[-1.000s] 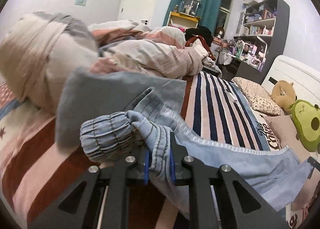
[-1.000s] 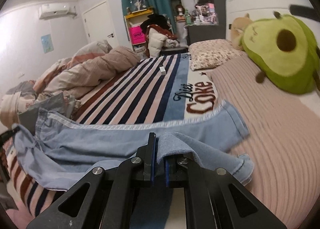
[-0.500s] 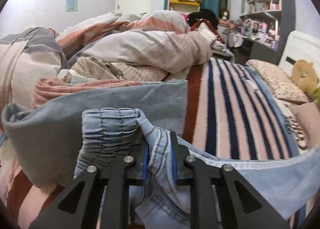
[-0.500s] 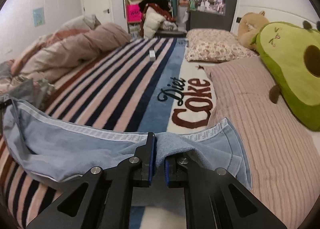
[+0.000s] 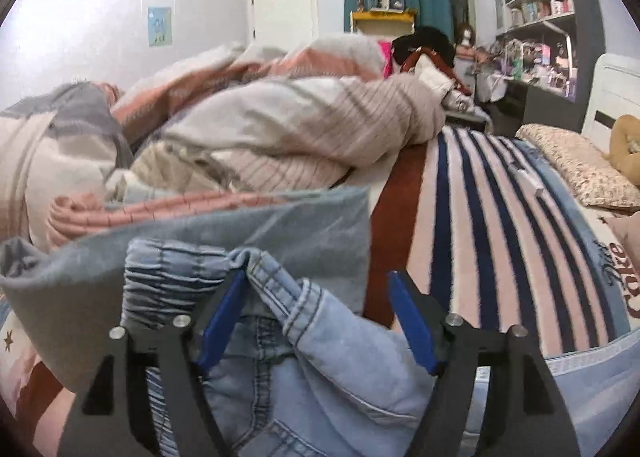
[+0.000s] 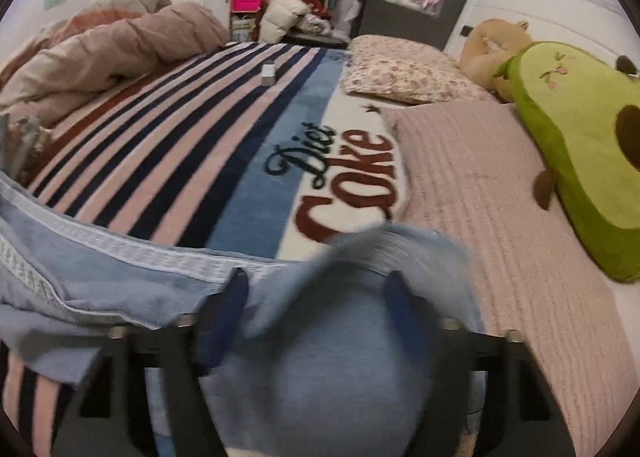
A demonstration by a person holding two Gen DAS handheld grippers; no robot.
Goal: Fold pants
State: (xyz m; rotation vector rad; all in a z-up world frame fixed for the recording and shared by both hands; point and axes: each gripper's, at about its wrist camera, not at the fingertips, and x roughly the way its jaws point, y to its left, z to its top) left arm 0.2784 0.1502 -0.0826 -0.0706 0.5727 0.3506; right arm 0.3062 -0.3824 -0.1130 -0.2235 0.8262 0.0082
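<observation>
Light blue denim pants (image 5: 336, 369) lie on the striped blanket (image 5: 492, 241). In the left wrist view their elastic waistband (image 5: 168, 285) bunches just ahead of my left gripper (image 5: 316, 289), whose jaws are opening; a denim fold lies loose between the blue pads (image 5: 222, 317), touching none firmly. In the right wrist view the leg end (image 6: 360, 257) of the pants (image 6: 132, 289) lies blurred between the spreading fingers of my right gripper (image 6: 316, 289), whose jaws are also opening. The pads no longer press on the cloth.
A heaped quilt (image 5: 260, 125) fills the left side of the bed. A grey garment (image 5: 200, 233) lies under the waistband. A floral pillow (image 6: 400, 69), a pink ribbed cover (image 6: 500, 217) and a green avocado plush (image 6: 580, 137) sit on the right. A small white box (image 6: 269, 73) rests on the blanket.
Both grippers, earlier shut on the pants, have spread their jaws and let go of the denim. Both moved forward and lower over the bed, bringing the cloth down with them.
</observation>
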